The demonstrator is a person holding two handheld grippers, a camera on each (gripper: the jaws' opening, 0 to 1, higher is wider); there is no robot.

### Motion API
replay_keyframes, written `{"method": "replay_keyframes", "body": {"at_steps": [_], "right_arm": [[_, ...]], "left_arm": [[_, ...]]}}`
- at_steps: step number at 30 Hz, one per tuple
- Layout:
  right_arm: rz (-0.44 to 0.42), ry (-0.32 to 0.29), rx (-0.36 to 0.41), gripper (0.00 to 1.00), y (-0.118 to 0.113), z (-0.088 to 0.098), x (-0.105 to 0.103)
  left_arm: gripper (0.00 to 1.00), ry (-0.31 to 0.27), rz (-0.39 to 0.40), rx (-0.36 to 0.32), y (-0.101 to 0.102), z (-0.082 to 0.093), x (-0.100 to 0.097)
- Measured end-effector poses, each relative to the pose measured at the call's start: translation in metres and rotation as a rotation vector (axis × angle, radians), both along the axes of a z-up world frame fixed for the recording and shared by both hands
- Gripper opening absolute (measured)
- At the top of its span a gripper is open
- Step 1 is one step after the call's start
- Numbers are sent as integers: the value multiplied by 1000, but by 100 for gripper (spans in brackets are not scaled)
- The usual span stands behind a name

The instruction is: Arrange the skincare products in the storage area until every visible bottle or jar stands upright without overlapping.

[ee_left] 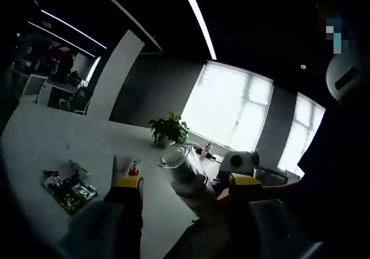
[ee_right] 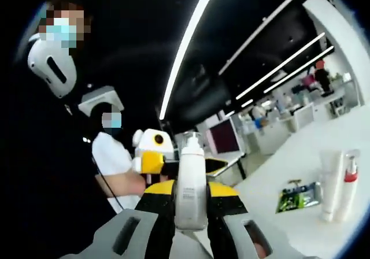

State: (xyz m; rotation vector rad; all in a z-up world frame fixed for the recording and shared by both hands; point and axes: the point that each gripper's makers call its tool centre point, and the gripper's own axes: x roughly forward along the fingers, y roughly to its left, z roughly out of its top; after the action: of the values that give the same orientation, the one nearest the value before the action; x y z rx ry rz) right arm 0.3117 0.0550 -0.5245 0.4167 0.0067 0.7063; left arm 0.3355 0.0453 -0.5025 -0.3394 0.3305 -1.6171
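While the left gripper view looks across a white table (ee_left: 69,137), the left gripper (ee_left: 188,185) rises from the bottom with its yellow-tipped jaws set wide, and a clear jar (ee_left: 186,171) sits tilted between them; its lower part runs against the right jaw, but whether the jaws actually clamp it cannot be told from here. On the table, left of the jar, stand a white tube (ee_left: 121,169) and a slim bottle with a red collar (ee_left: 134,167), touching or nearly so. Further left of the jar lies a flat green packet (ee_left: 68,191), with a small clear item just above it, too blurred to name. Behind the jar, near the table's far edge, stands a potted plant (ee_left: 169,129) against bright windows. Switching to the right gripper view, the right gripper (ee_right: 189,206) has its black and yellow jaws closed onto a white pump bottle (ee_right: 190,185), which stands upright between them, pump head at the top. Right of the pump bottle, on the white table (ee_right: 300,155), stand the white tube (ee_right: 330,184) and the red-collared bottle (ee_right: 348,185) side by side, just beside each other. Between them and the pump bottle lies the green packet (ee_right: 299,196), flat. Left of the pump bottle the other gripper's yellow tip (ee_right: 151,161) shows, with a person (ee_right: 113,161) behind it.
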Motion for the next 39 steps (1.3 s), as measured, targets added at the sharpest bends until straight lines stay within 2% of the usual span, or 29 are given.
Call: {"method": "replay_keyframes", "body": {"at_steps": [3,5,9,15,20,24,27,29,30,33,35,37,38,39], "right_arm": [[21,0,4,12,4,0,-2],[35,1,10,12,6,0,-3],[34,9,9,12,7,-1,-2],[24,20,-27,12,7,-3,0],[-8,33,-53,14,5,0,6],[-47,93,-193,18,6,-15,14],[-110,80,-331,19,3,-16,20],[-157,80,-382,18,1,-14,24],[-186,72,-404,18,-1,-11,26],[-306,53,-506,19,-9,-5,33],[-345,39,-537,19,-9,0,35],[-402,15,-547,19,-10,8,37],[-398,26,-538,20,-7,8,37],[-441,26,-537,20,-8,11,39]], "left_arm": [[39,-14,-2,-4,2,2,-2],[37,-34,15,9,2,1,0],[28,-55,-9,3,3,3,-7],[27,-73,15,25,2,3,-5],[26,-87,78,20,0,8,-2],[24,-184,107,77,-7,7,-4],[23,-240,128,98,-14,11,-5],[21,-266,145,110,-16,14,-4],[20,-303,176,126,-17,15,1],[19,-326,217,142,-20,19,5],[19,-321,233,132,-21,23,6],[19,-314,283,133,-21,26,11],[19,-316,297,137,-21,27,12],[19,-327,335,144,-21,29,16]]}}
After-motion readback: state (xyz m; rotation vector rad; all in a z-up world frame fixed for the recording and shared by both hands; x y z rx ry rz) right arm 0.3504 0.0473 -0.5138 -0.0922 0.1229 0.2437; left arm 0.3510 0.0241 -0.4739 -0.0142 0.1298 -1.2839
